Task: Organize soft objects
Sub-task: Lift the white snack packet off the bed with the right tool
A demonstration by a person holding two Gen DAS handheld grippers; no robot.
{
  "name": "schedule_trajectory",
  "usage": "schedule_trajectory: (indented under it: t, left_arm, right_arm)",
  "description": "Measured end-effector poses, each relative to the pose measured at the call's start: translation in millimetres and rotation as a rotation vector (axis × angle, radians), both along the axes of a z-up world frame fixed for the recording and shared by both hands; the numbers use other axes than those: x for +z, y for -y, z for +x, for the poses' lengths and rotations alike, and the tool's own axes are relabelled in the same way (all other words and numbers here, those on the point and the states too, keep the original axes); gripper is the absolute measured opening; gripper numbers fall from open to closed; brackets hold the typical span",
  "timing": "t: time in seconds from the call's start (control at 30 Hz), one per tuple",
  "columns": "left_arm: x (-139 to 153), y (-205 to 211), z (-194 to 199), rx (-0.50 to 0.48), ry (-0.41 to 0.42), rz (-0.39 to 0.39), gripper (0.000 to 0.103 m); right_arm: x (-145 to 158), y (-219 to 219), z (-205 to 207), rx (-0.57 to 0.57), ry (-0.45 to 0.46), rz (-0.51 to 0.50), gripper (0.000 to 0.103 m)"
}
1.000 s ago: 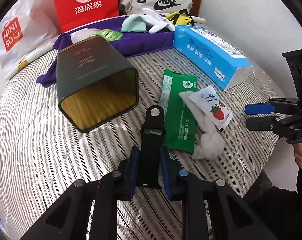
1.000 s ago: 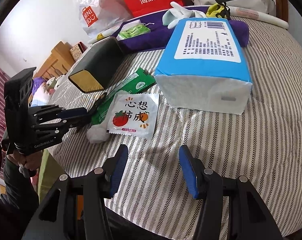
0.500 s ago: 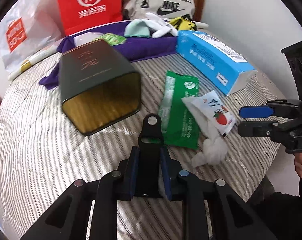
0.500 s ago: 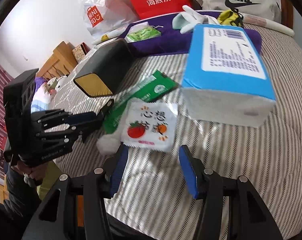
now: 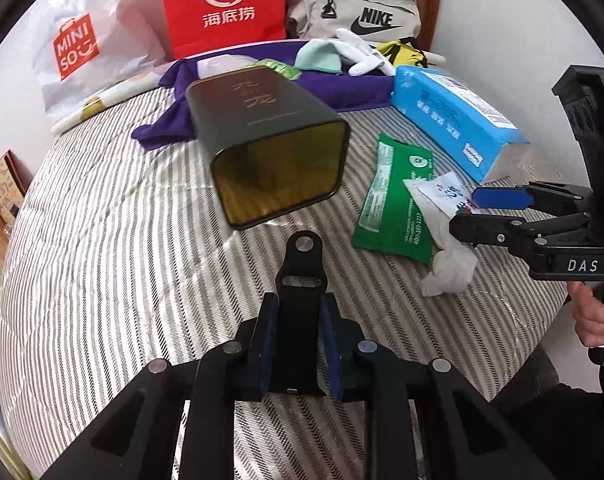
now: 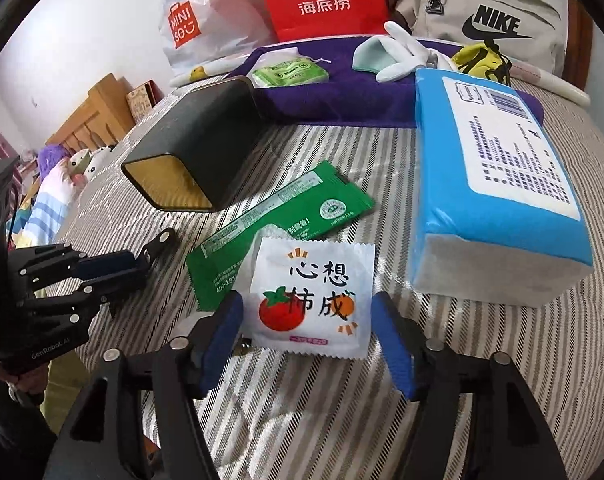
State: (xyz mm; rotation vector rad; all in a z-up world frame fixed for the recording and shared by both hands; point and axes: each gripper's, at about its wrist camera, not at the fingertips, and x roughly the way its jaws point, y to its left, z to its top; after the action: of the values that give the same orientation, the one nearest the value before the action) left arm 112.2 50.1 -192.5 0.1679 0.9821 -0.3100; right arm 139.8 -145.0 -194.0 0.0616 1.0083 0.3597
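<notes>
Near the front edge of the striped bed (image 6: pixel 482 360), a white packet (image 6: pixel 312 300) printed with a tomato lies flat, its far edge overlapping a green packet (image 6: pixel 278 216) and a crumpled white tissue (image 5: pixel 448 272) tucked beneath it. It looks light, thin and limp, with a slick film skin, so it will likely sag and could slide out of a loose pinch; the crimped side seams seem the firmest places to take it. The right gripper (image 6: pixel 314 344) straddles it, its jaws opening, the packet between the blue pads but not yet pressed. The left gripper (image 5: pixel 298 336) is clamped on a black strap (image 5: pixel 300 280) and held low over the bed toward the left edge. Just right of the packet sits a bulky blue tissue pack (image 6: pixel 498 188), close enough to crowd the right finger. A black tin (image 6: pixel 198 152) lies on its side farther back with its mouth open toward the front. Along the far edge, a purple cloth (image 6: pixel 342 96) carries smaller soft things, well apart.
</notes>
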Motion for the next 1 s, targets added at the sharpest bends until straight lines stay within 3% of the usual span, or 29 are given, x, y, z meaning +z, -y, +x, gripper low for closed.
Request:
schedule_trajectory:
  t: [0.23,0.3,0.47,0.83,1.0]
  left_arm:
    - [-1,-5,-3,0.002,-0.002,-0.018,0.021]
    - [-1,-5,-3,0.005,-0.002,-0.021,0.021]
    - [-1,-6,-3,0.019,0.000,-0.034,0.022]
    - [-1,-6,-4,0.072,0.003,-0.057,0.022]
    - [-3,6,-8,0.071,0.042,0.023,0.021]
  right_arm:
    - [-2,-9,-1,-0.005,0.050,-0.049,0.070]
    - [-2,-9,-3,-0.013,0.068,-0.079,0.057]
    - [-2,0,-8,-0.002,0.075,-0.067,0.046]
    - [14,23,-30,-0.015,0.074,0.030,0.045]
    - [18,29,-45,0.000,0.089,-0.008,0.045]
